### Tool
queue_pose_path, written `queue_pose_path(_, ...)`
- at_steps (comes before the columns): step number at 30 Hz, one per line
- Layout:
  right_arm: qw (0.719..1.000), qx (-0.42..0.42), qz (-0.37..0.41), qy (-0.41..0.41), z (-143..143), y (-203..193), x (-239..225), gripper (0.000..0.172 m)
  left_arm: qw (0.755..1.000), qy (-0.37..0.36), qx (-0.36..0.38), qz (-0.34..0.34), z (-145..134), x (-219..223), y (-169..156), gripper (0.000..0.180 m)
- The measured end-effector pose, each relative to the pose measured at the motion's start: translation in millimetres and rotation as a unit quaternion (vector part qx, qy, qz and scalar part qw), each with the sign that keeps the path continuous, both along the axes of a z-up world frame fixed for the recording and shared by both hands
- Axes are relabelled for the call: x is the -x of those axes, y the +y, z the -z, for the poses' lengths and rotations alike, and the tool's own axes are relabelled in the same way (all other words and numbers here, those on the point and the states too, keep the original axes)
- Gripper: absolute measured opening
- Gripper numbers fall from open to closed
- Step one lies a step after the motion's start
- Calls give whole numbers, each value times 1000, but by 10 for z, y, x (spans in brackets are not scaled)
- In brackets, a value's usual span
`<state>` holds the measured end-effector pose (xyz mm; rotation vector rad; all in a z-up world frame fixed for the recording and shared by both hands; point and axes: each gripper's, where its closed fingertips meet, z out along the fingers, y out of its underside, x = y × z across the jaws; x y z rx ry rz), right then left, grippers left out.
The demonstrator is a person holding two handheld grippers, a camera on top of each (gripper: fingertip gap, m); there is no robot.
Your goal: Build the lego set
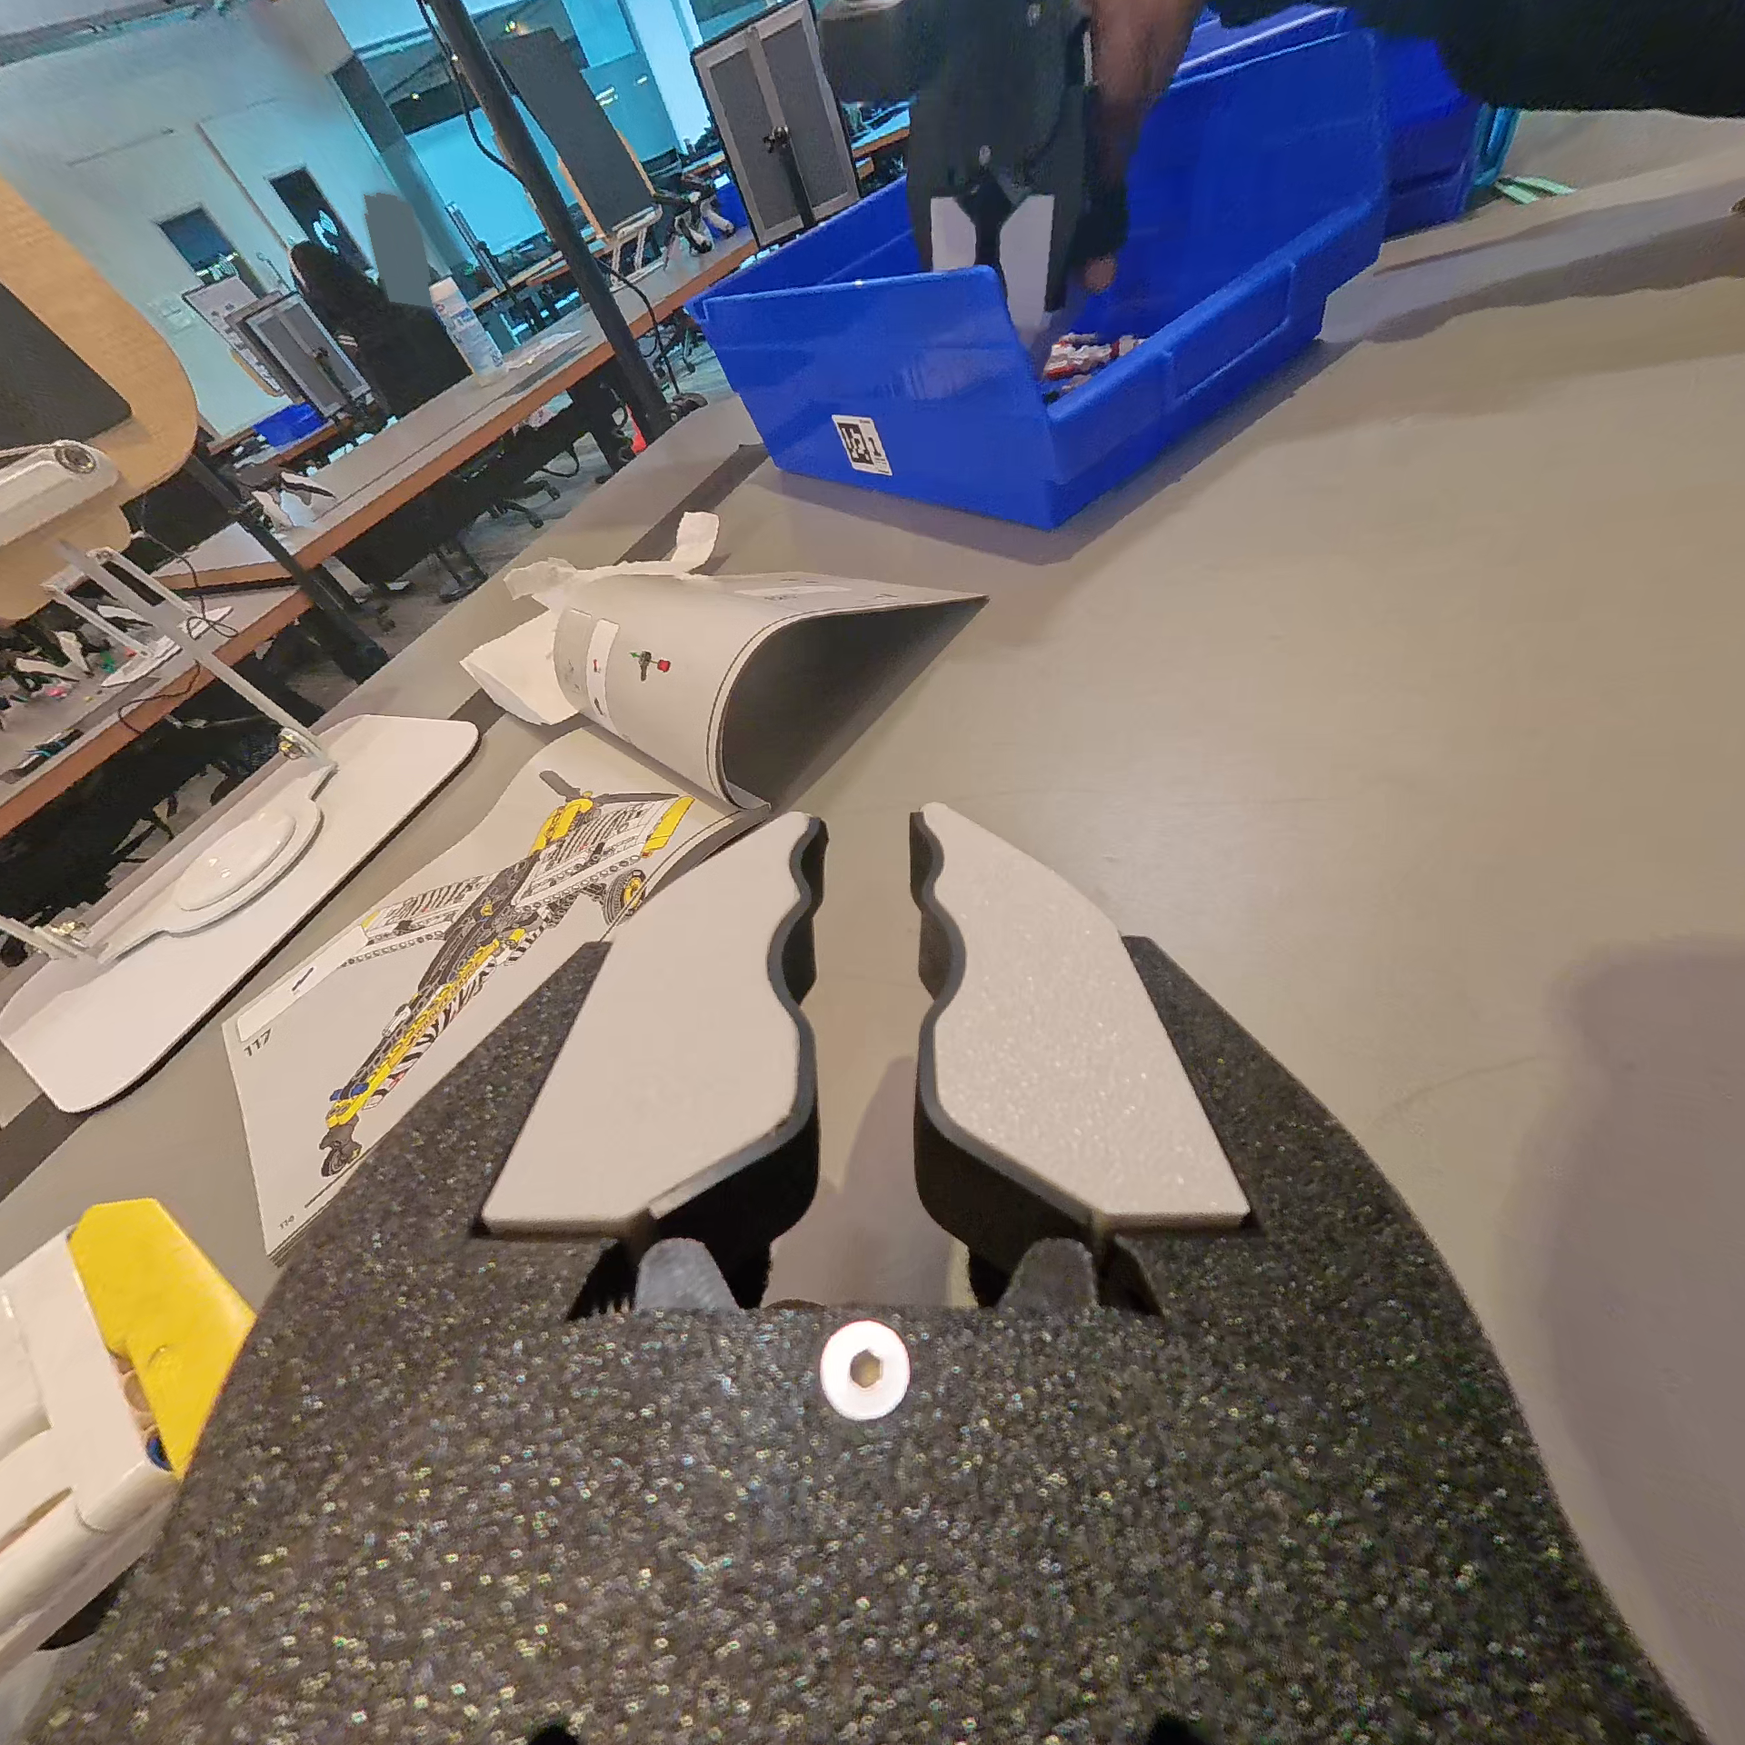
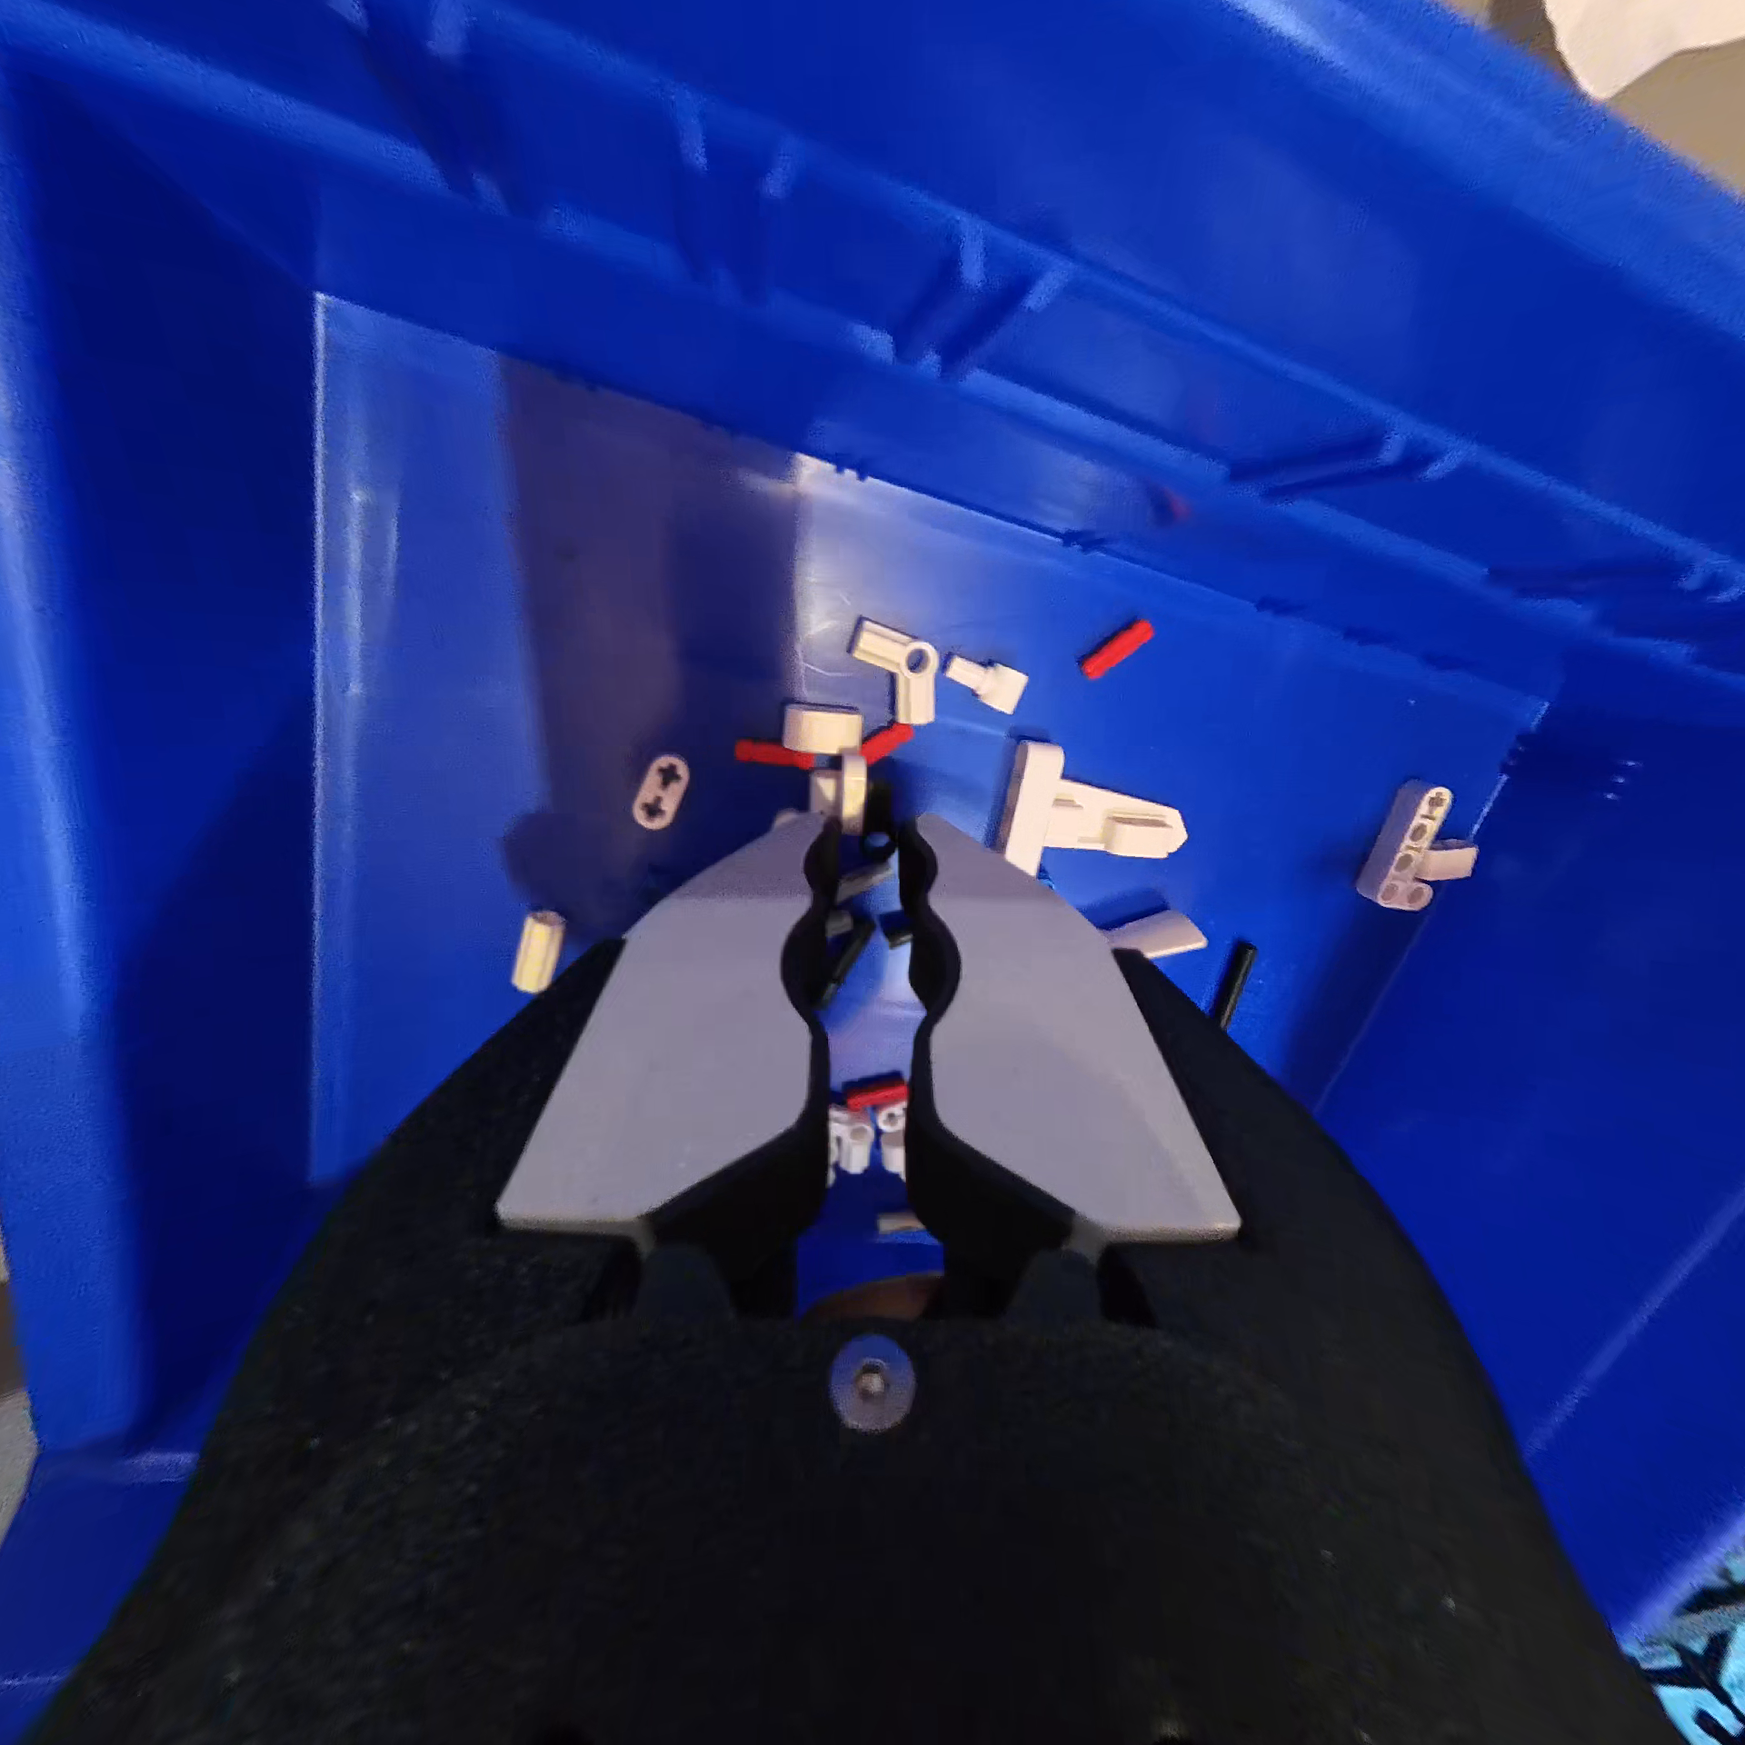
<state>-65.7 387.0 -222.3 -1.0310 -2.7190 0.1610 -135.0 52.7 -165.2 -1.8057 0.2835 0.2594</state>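
Right wrist view has the right tongs (image 2: 864, 831) deep in the blue bin (image 2: 1039, 283), narrowed on a small white piece (image 2: 843, 798) at their tips; left tongs (image 1: 864, 831) hover slightly parted over bare tabletop (image 1: 1322, 755) short of that bin, so a slow, straight lift looks wisest.

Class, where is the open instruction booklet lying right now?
In the left wrist view, the booklet lies open on the grey table, left of the left claw, between the white stand base and blue bin.
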Motion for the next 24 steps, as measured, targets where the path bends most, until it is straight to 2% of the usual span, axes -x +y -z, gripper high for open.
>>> queue_pose_path(5,1000,9,6,-20,58,-26,-37,23,1000,0,0,-1,-1,4,-2,17)
queue_pose_path(11,999,30,18,-15,1,70,-20,21,1000,0,1,-2,3,6,-1,17)
queue_pose_path(24,1000,7,11,-5,34,106,140,16,1000,-2,2,-3,6,14,-2,16)
